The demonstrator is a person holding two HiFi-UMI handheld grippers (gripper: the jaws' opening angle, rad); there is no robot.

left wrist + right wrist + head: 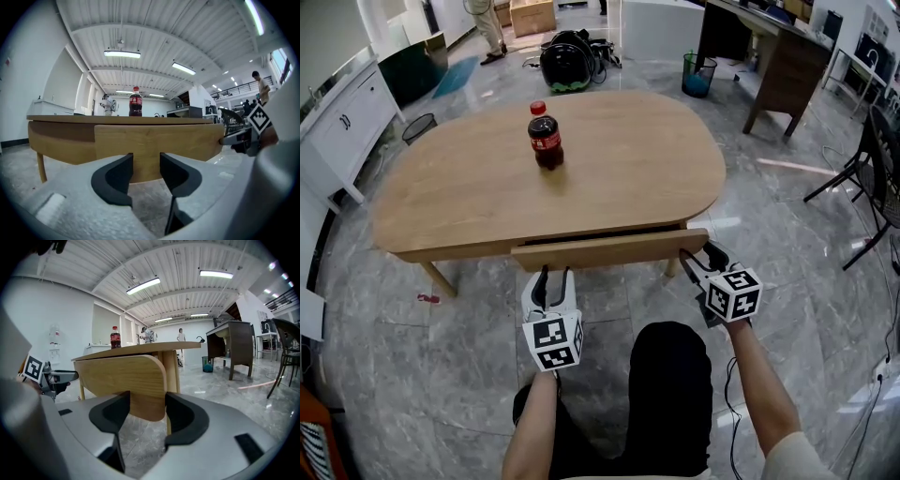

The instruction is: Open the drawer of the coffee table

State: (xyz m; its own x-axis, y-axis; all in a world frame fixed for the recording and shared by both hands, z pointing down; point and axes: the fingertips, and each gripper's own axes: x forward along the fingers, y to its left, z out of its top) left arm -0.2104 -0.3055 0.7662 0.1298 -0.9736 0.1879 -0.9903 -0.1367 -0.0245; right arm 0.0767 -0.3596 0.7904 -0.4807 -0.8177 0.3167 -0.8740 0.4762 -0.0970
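Observation:
The oval wooden coffee table (619, 178) has its drawer front (609, 251) standing slightly out from the near edge, with a dark gap behind it. A cola bottle (546, 137) stands upright on top. My left gripper (553, 274) sits just below the drawer front, left of its middle. Its jaws are apart, and in the left gripper view (146, 161) nothing lies between them; the drawer front (154, 140) is beyond. My right gripper (698, 255) is at the drawer front's right end. Its jaws (147, 401) stand wide, with the rounded corner (140, 380) in the gap.
A black bag (569, 61) and a teal bin (698, 75) stand on the marble floor behind the table. Left are a white cabinet (347, 122) and a wire bin (419, 127); right are a dark desk (778, 66) and a black chair (872, 159). My knees (670, 375) are close below.

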